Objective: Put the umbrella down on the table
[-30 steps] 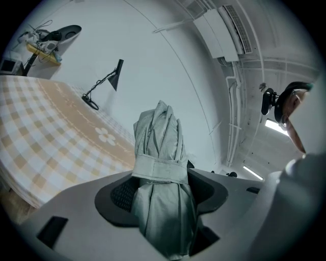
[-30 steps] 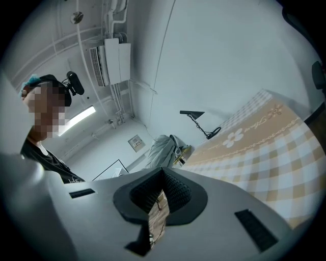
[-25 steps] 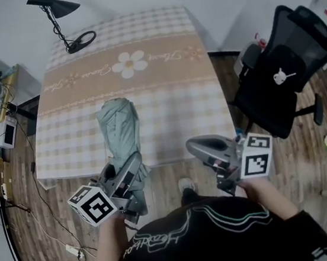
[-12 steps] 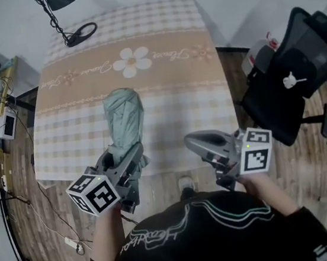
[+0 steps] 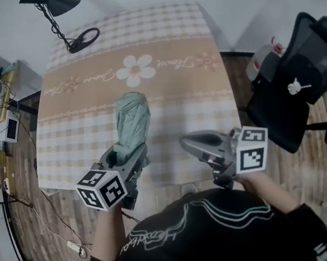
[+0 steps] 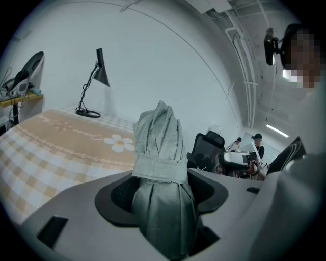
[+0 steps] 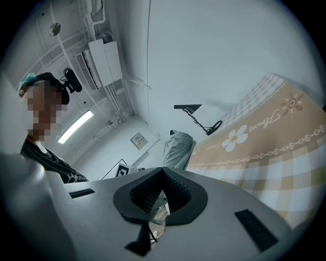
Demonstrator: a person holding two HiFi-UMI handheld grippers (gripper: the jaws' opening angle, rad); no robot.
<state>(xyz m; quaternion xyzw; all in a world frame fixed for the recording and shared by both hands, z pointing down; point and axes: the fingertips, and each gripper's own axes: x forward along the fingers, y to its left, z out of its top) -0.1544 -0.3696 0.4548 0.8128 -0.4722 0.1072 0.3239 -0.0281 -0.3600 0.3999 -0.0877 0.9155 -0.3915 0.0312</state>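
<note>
The table (image 5: 197, 92) has a checked cloth with a beige band and a white daisy (image 5: 134, 70) printed across the middle. There's a black desk lamp (image 5: 51, 4) at the far left corner, and a black office chair (image 5: 292, 89) parked off to the right on the wood floor (image 5: 312, 167). The person stands at the near edge with a gripper in each hand.

The left gripper (image 5: 129, 154) is clamped around a folded sage-green umbrella (image 5: 133, 120), one jaw on each side of the bundle, right about at its wrap strap (looks pretty snug in that gripper's own view). The umbrella sticks out over the near half of the cloth with its tip aimed toward the daisy. Honestly can't tell whether the fabric is touching the cloth or just above it.

The right gripper (image 5: 185, 144) hovers just beside it, over the table's front edge, jaws pressed together with nothing between them.
</note>
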